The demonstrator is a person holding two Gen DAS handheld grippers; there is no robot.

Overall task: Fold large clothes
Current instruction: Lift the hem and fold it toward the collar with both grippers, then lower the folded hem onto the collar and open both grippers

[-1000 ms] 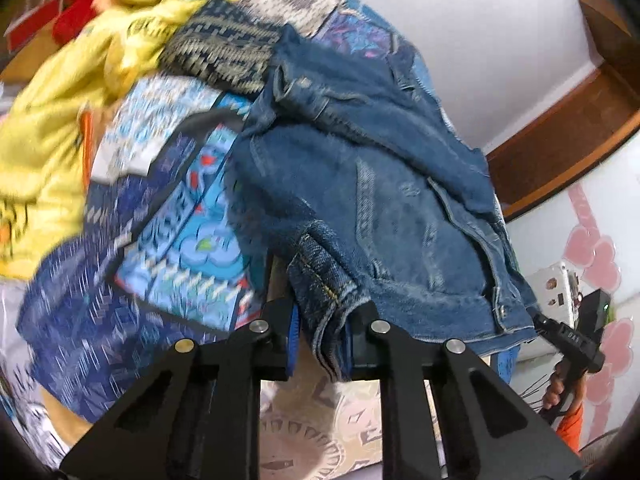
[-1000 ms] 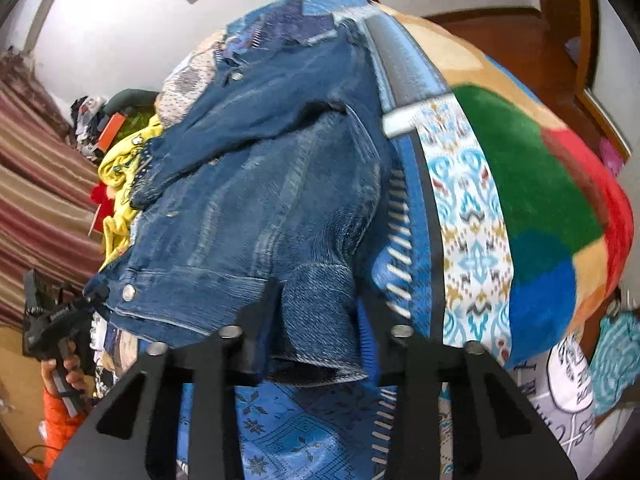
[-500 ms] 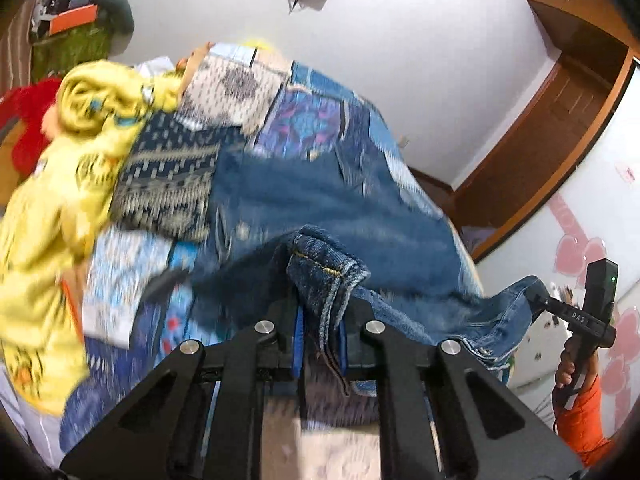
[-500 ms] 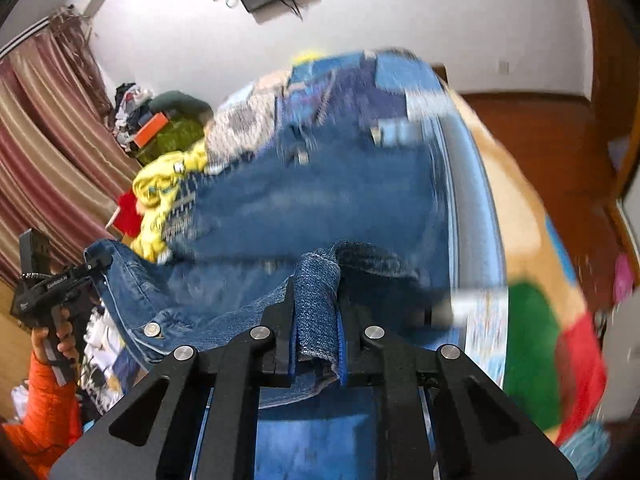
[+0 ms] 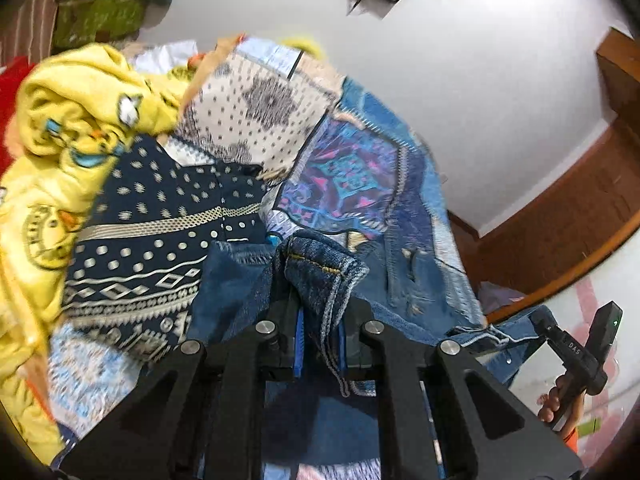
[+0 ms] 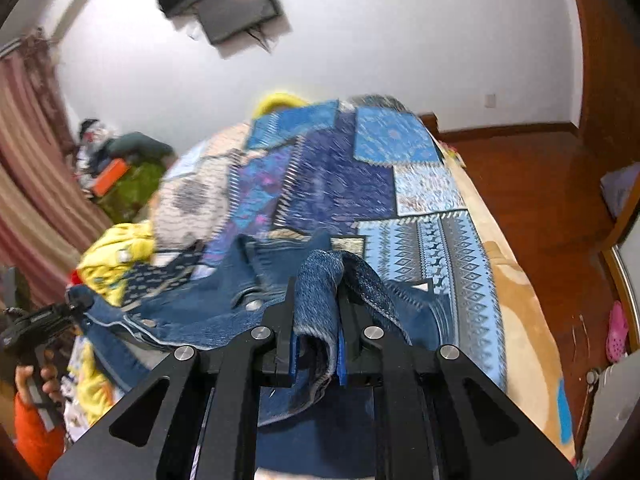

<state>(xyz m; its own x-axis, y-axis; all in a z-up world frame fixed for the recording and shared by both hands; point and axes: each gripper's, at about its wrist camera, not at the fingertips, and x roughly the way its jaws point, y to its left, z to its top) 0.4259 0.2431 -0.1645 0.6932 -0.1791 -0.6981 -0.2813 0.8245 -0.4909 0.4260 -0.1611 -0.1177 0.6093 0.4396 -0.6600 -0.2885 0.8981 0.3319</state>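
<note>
The left tool [image 5: 320,344] is clamped on a cuff of the jacket [image 5: 416,292]; the right tool [image 6: 316,344] grips another folded denim edge, its jaws having just closed on it. The jacket hangs slack between them over the bed [image 6: 452,240], whose patchwork quilt [image 6: 360,176] lies bare beyond. The left view alone shows a yellow blanket [image 5: 72,128] crowding the bed's left side. The right view alone shows open wooden floor [image 6: 532,200] past the bed's right edge and the curtain [image 6: 28,184]
</note>
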